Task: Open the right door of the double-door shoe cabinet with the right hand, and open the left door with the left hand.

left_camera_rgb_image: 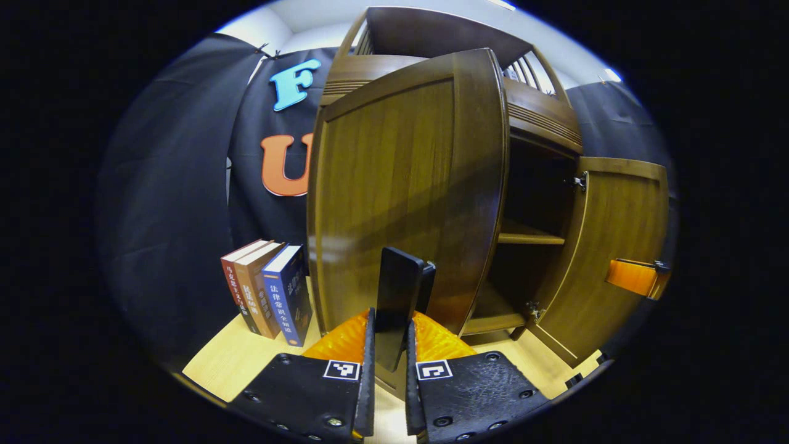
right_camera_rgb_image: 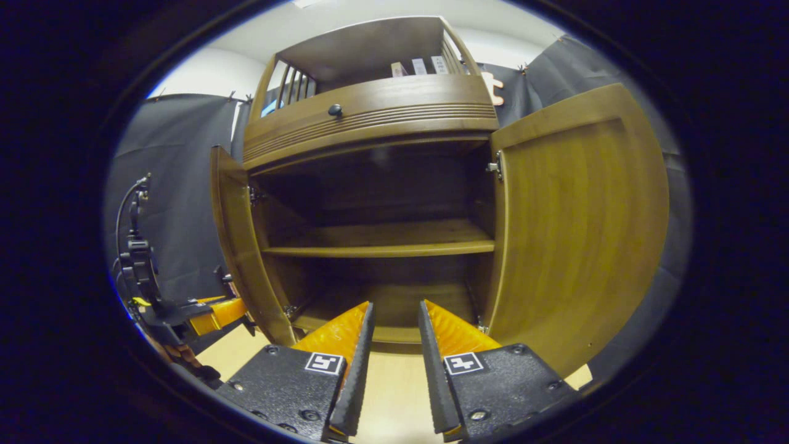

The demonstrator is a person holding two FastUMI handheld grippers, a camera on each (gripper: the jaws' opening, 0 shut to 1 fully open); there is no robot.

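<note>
My left gripper (left_camera_rgb_image: 389,336) fingers pinch the dark handle (left_camera_rgb_image: 400,290) of the brown wooden cabinet's open left door (left_camera_rgb_image: 400,185); my right gripper (right_camera_rgb_image: 394,345) is parted, empty, near the open right door (right_camera_rgb_image: 579,234).

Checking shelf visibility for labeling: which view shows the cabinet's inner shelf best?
The right gripper view: it looks straight into the open cabinet, so the inner shelf shows nearly full width between both open doors. The left gripper view catches just a short sliver of it, past the left door.
</note>
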